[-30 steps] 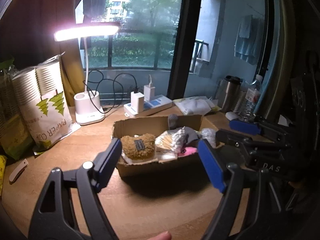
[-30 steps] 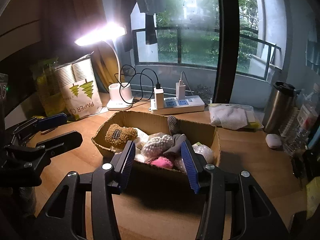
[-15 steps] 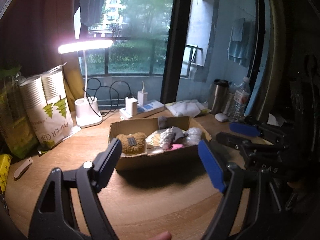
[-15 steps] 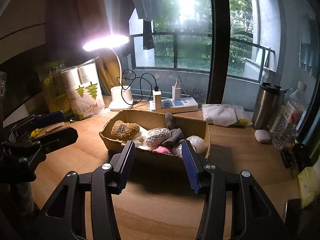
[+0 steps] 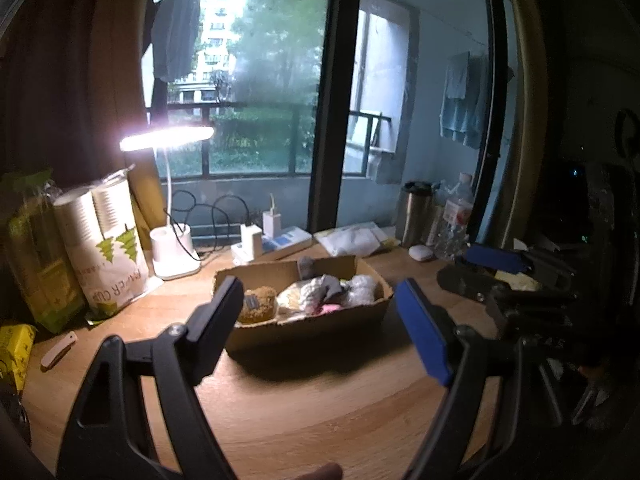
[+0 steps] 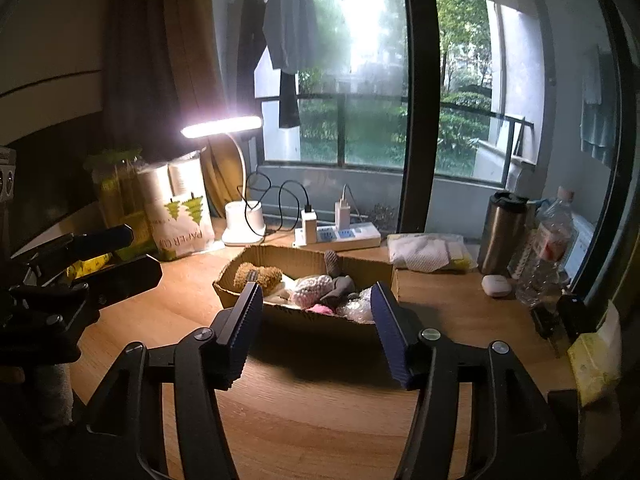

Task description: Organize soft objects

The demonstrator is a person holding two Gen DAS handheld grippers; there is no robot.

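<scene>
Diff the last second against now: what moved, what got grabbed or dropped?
Both grippers backed away from the cardboard box; it looks smaller in both views. Right gripper fingers are opening, nothing between them. Left gripper stays open and empty. Box contents unchanged.

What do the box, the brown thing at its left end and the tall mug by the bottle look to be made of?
Box: corrugated cardboard, matte brown, with ragged torn rims.
Brown thing: looks like plush or fleece, nubbly pile with a dark label sewn on; probably soft.
Mug: seems to be brushed stainless steel with a soft sheen, and a dark, likely plastic, lid.
</scene>
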